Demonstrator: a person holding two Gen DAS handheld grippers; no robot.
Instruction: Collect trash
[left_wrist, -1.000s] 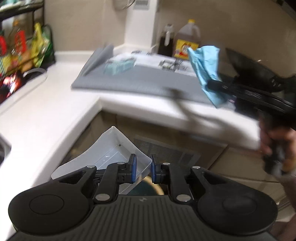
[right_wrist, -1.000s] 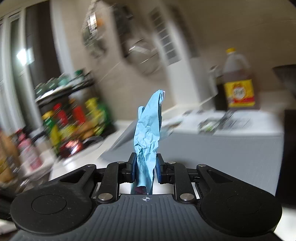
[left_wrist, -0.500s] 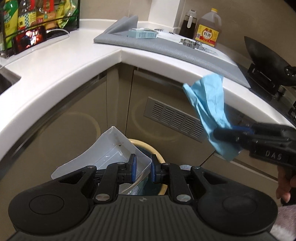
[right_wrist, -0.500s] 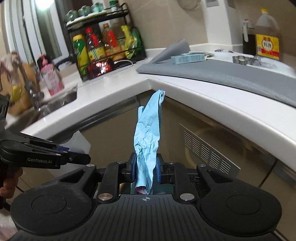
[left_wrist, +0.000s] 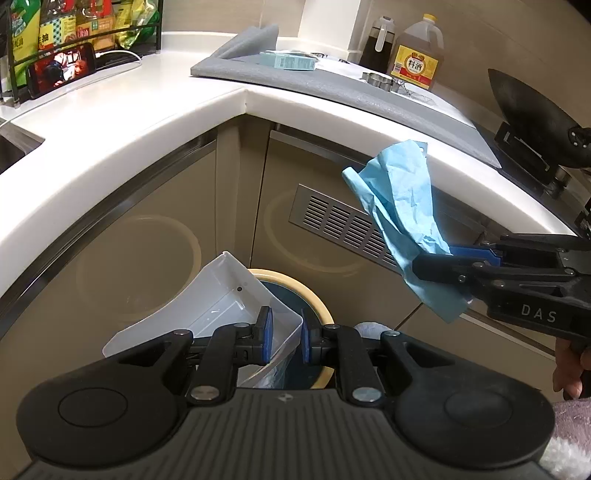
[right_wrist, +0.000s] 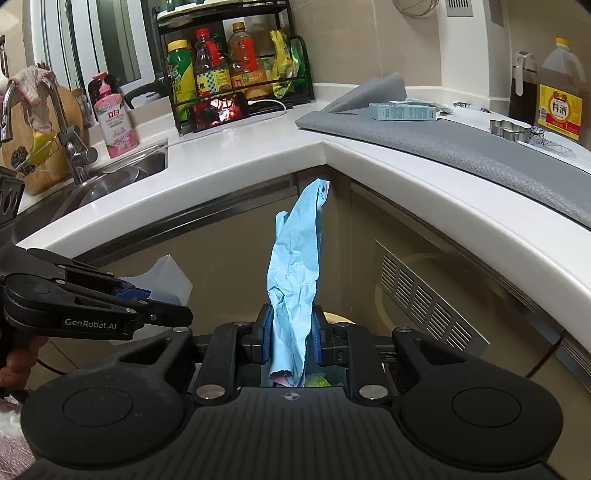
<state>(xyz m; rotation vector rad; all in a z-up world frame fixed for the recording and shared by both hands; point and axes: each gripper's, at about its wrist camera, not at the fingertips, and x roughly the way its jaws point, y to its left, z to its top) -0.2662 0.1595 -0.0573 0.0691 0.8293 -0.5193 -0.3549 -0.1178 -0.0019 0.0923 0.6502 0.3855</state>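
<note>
**Both pieces of trash held over the bin, below the counter corner**

- A crumpled light-blue paper sheet (right_wrist: 295, 280) is pinched between the narrow-set jaws of the right gripper (right_wrist: 291, 341); most of it stands up past the fingertips, a short tail hangs behind them. Judged: gripped low so the sheet falls clear once let go.
- A clear, shallow plastic tray (left_wrist: 218, 306) is clamped by one wall in the left gripper (left_wrist: 283, 334), jaws narrow, open side tilted up and away. Its near corner is seen over the round bin with a cream rim (left_wrist: 317, 306) on the floor.
- Both tools are held beneath the inner corner of the white counter (left_wrist: 147, 122), in front of the beige cabinet doors and a slatted metal vent (left_wrist: 343, 225).
- The bin's dark mouth is partly hidden by the tray and the left gripper; how full it is cannot be told.
- Room: open space is seen between the grippers. The counter's rounded edge overhangs above, so lifting is limited; downward toward the bin looks free.
- Judged risk: the tray is wider than the visible part of the mouth and may catch on the rim.
</note>
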